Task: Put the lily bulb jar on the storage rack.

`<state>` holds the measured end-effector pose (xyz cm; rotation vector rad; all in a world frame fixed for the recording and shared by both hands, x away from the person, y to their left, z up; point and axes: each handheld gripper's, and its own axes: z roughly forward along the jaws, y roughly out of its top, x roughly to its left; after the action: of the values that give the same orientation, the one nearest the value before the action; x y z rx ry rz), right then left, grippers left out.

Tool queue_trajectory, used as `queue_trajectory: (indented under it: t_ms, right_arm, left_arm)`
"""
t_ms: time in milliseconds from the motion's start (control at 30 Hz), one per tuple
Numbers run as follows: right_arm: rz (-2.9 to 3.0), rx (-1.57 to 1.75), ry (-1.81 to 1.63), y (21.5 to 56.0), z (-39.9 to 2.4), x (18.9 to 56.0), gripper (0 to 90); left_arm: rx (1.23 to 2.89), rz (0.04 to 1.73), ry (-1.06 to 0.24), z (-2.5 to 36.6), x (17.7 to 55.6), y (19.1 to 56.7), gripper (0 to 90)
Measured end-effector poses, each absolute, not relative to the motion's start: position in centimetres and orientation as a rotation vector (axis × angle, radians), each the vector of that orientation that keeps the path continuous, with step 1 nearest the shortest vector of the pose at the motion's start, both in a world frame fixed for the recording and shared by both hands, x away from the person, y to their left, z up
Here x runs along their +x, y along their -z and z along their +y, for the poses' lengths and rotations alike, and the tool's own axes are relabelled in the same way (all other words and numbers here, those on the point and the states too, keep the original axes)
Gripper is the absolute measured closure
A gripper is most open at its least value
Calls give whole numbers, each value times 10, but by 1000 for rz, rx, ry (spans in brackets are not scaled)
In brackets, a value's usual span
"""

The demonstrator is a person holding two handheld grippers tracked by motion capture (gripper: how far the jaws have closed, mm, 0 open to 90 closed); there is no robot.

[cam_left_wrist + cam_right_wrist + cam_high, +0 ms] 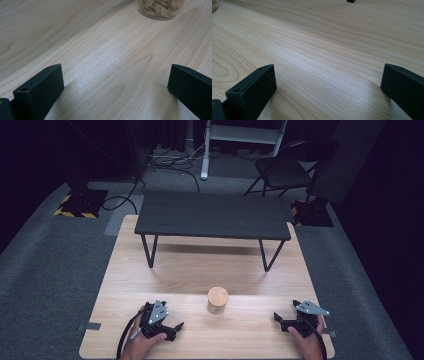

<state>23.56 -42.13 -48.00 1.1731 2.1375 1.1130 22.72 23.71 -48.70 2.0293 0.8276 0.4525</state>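
A small clear jar (217, 301) with a round wooden lid stands upright near the middle of the light wooden table (200, 265). My left gripper (175, 330) rests near the front edge, left of the jar, and points right toward it. In the left gripper view the left gripper (116, 80) is open over bare wood, and the jar (160, 10) with pale dried pieces inside stands farther ahead. My right gripper (279, 321) sits to the jar's right, pointing left. In the right gripper view the right gripper (328, 80) is also open, with nothing between its jaws.
A low black bench (214, 215) on thin metal legs stands across the back half of the table. One of its feet (351, 1) shows at the top of the right gripper view. A black chair (285, 167) and cables lie on the floor beyond.
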Motion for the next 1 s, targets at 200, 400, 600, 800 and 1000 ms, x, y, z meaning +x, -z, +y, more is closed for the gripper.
queue_trajectory:
  t_ms: [200,400,600,800,1000]
  right_arm:
    - [2138,1172,-1113,480,-421,236,0]
    - [2138,1171,-1113,480,-421,236,0]
    - [2138,1171,-1113,480,-421,236,0]
    - [2138,1172,-1113,480,-421,236,0]
    - [2138,1172,-1113,480,-421,236,0]
  left_arm:
    - [2033,822,-449,238,228,487,5]
    - [2031,821,-447,237,229,487,4]
    - [2025,832,-450,236,229,487,4]
    - [2027,831,-451,236,229,487,5]
    - [2011,831,-433,237,233,478,27]
